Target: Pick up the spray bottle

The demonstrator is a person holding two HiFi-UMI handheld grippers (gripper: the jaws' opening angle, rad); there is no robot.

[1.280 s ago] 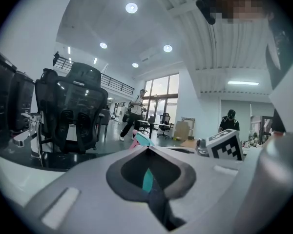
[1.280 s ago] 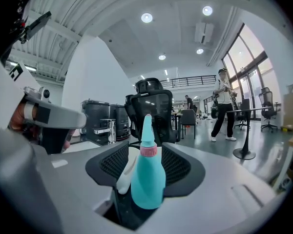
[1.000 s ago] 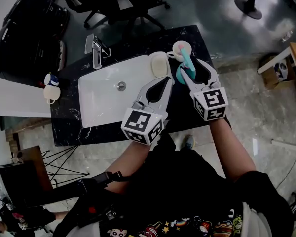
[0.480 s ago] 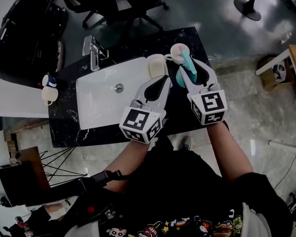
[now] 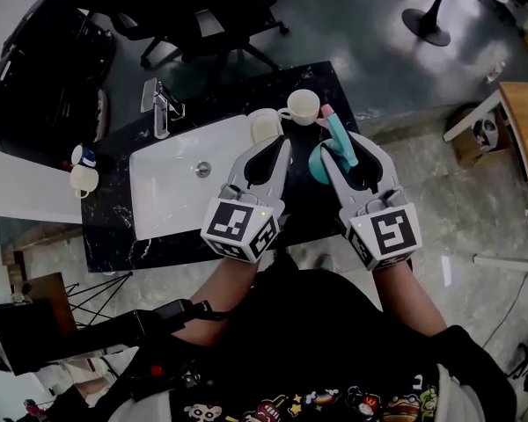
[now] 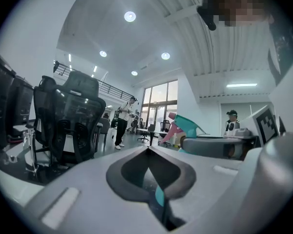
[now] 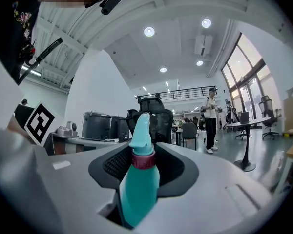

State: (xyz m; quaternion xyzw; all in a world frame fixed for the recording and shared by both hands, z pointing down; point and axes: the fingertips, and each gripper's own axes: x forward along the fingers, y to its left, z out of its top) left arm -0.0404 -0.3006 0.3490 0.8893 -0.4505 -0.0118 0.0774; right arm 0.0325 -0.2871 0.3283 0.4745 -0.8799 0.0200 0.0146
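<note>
The spray bottle [image 5: 336, 139] is teal with a pink nozzle and a dark red collar. It stands between the jaws of my right gripper [image 5: 345, 144], which is shut on it, above the right end of the black counter [image 5: 114, 227]. In the right gripper view the spray bottle [image 7: 139, 179] rises upright out of my right gripper [image 7: 145, 147], nozzle pointing away. My left gripper [image 5: 284, 141] hovers just left of it over the sink's right edge, shut and empty. The left gripper view shows my left gripper [image 6: 147, 149] with tips touching and the bottle's head [image 6: 187, 126] to its right.
A white sink [image 5: 172, 192] with a chrome faucet [image 5: 158, 104] is set in the counter. A white cup [image 5: 302, 105] and a cream dish [image 5: 262, 124] sit at the counter's far right. A mug [image 5: 81, 170] stands at left, an office chair [image 5: 194, 16] behind, a wooden table [image 5: 524, 139] at right.
Both grippers have drawn back toward me. The right one has carried the spray bottle away from the white cup, and the two now stand apart.
</note>
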